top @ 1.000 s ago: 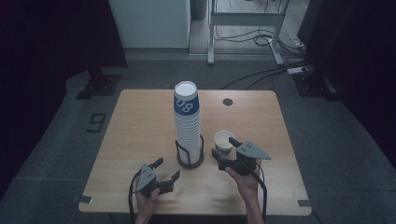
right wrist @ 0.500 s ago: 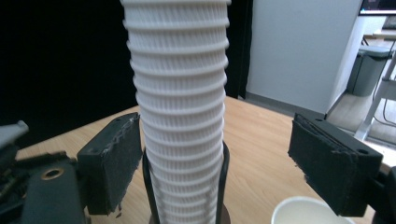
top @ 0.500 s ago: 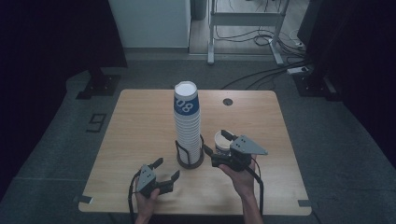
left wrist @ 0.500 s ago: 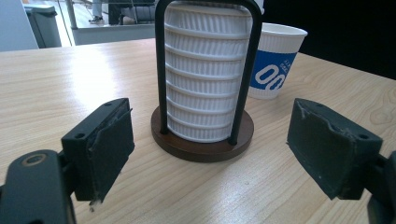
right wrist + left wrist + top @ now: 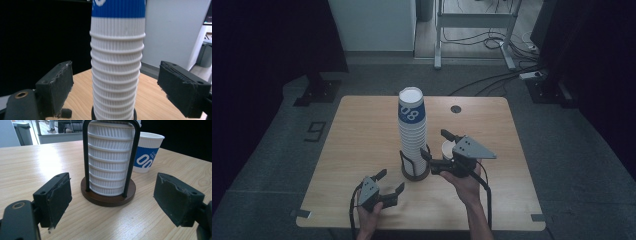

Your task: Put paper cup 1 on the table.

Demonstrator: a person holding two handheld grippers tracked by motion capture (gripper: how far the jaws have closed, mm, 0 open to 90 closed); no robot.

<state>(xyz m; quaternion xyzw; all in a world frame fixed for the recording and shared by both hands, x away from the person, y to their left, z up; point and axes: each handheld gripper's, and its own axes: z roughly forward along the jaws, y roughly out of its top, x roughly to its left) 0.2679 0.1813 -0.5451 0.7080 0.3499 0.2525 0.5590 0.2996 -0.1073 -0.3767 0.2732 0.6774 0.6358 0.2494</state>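
A tall stack of ribbed white paper cups, the top one banded blue, stands in a black wire holder on a round brown base at mid table. One single blue-and-white cup stands just right of it. My right gripper is raised beside the stack and open; its jaws have just been opening. In the right gripper view the stack rises between the pads, which do not touch it. My left gripper rests open near the front edge, facing the holder and the single cup.
A dark round grommet sits in the wooden table near its far edge. Tape marks the front corners. A metal frame and cables lie on the floor beyond the table.
The right gripper has risen from the table beside the single cup toward the stack, and its jaws stand wider apart. The left gripper has not moved.
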